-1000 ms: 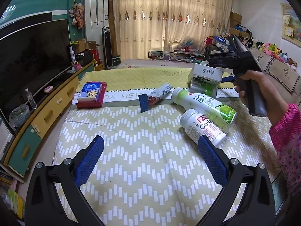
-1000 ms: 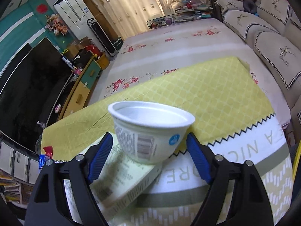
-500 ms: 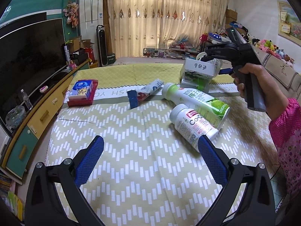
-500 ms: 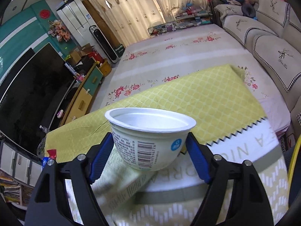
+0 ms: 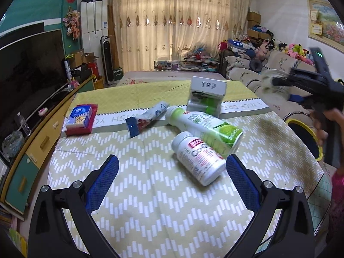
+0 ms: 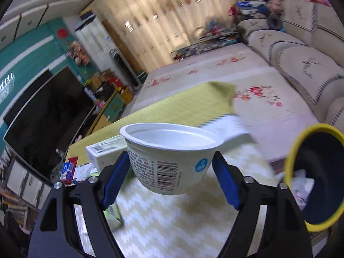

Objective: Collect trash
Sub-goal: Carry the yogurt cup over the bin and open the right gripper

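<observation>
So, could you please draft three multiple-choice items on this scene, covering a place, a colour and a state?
1. Where is the bin?
A. Right of the held cup
B. On the TV stand
C. Behind the curtains

2. What colour is the bin's rim?
A. Red
B. Yellow
C. White

3. What are the left tongs doing?
A. Gripping a bottle
B. Holding a box
C. Open, holding nothing

Answers: 1 A, it sits right of the yogurt cup in the right tongs; 2 B, the rim is yellow; 3 C, the white bottle lies on the cloth, ungripped.
</observation>
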